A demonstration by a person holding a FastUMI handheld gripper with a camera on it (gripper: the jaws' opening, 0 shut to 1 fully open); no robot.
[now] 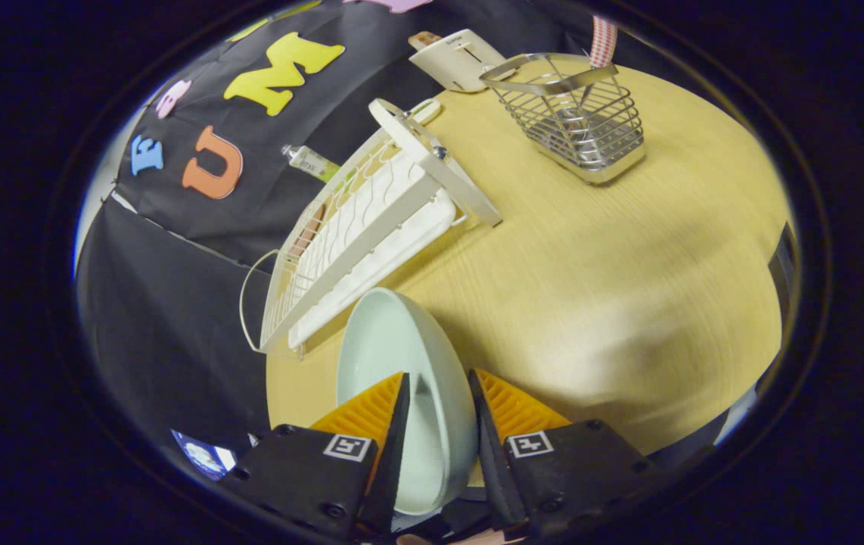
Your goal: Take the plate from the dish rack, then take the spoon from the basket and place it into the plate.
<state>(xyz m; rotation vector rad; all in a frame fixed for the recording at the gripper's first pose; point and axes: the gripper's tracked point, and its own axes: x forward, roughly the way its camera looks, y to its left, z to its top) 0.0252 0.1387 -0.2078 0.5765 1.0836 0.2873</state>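
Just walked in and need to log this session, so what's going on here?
A person's handheld gripper has its two fingers clamped on the rim of a pale plate, held on edge above the wooden table, just in front of the white dish rack. Beyond them stands the wire basket with a checked spoon handle sticking up, untouched.

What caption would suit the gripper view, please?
Gripper shut on the plate, held over the table beside the dish rack, basket beyond.
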